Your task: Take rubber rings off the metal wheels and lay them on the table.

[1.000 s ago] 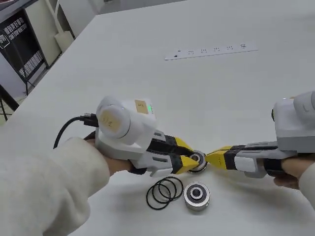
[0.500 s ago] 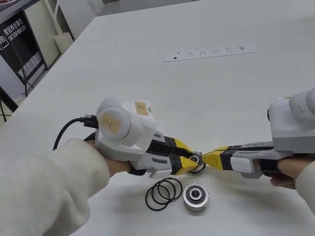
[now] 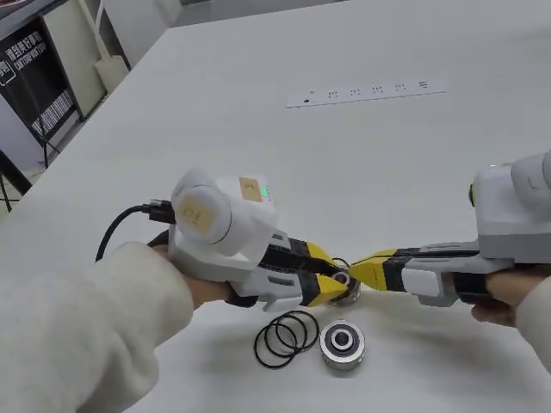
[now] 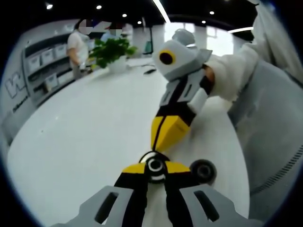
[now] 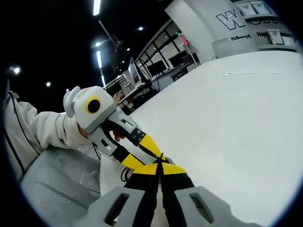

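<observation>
Rubber rings (image 3: 284, 334) already off, several thin black loops overlapping in a small heap, lie on the table (image 3: 258, 129) near the held wheel (image 3: 348, 288), on the person's side of it. The left gripper (image 3: 334, 284) has its yellow jaws clamped around that held wheel from one side. Whether the wheel rests on the table or hangs just above it, I cannot tell.

The right gripper (image 3: 355, 268) meets the held wheel from the opposite side with its jaws pressed together. A thin black arc, the pinched ring (image 3: 340, 261), shows at their tips along the wheel's far edge. By my reading the right gripper is nipping this ring and it is partly lifted but not yet free.

A second wheel (image 3: 343, 342) sits flat on the table near the held wheel, also on the person's side. Its groove is too small to show whether rings remain on it.

So the job looks well begun but unfinished — several rings are laid down and one is mid-removal. Any further rings on either wheel would still have to come off.
</observation>
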Available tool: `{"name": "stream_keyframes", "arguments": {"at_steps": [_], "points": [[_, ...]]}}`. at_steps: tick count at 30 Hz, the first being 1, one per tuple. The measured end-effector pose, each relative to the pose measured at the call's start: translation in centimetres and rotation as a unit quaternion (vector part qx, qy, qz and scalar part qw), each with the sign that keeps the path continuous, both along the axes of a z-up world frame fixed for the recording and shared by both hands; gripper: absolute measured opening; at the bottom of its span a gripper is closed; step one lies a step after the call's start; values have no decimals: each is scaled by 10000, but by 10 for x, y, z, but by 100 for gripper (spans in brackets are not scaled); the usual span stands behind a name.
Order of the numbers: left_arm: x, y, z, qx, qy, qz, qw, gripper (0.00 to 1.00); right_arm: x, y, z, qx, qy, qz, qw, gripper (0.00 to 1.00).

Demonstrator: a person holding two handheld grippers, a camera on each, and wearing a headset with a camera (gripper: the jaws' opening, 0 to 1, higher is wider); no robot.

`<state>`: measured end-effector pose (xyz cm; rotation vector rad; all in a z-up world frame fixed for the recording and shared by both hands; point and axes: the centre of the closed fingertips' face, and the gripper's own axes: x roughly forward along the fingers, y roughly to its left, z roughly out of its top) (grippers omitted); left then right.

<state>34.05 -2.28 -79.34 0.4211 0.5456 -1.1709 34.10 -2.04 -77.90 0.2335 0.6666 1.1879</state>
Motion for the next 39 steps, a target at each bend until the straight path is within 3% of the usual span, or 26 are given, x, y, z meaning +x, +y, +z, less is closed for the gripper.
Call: {"name": "stream_keyframes", "arguments": {"at_steps": [8, 11, 13, 15, 24, 33, 39], "points": [[-2, 5, 2, 72, 139, 0, 9999, 14, 2, -3, -2, -108, -52, -39, 9999, 0], [-4, 8, 11, 25, 105, -32, 9999, 16, 3, -4, 0, -111, -66, -58, 9999, 0], [-3, 10, 21, -80, 76, 1, 9999, 22, 4, -6, 2, -110, -80, -71, 9999, 0], [0, 16, 31, -126, -54, 57, 9999, 27, 4, -7, 4, -104, -95, -83, 9999, 0], [-4, 46, 69, -179, -330, 326, 9988, 50, 7, -12, 12, -95, -161, -143, 9997, 0], [-19, 67, 105, -297, -565, 435, 9970, 61, 5, -12, 25, -65, -231, -121, 9996, 0], [-28, 90, 124, -316, -756, 628, 9947, 65, 4, -10, 35, -39, -314, -79, 9995, 0]]}}
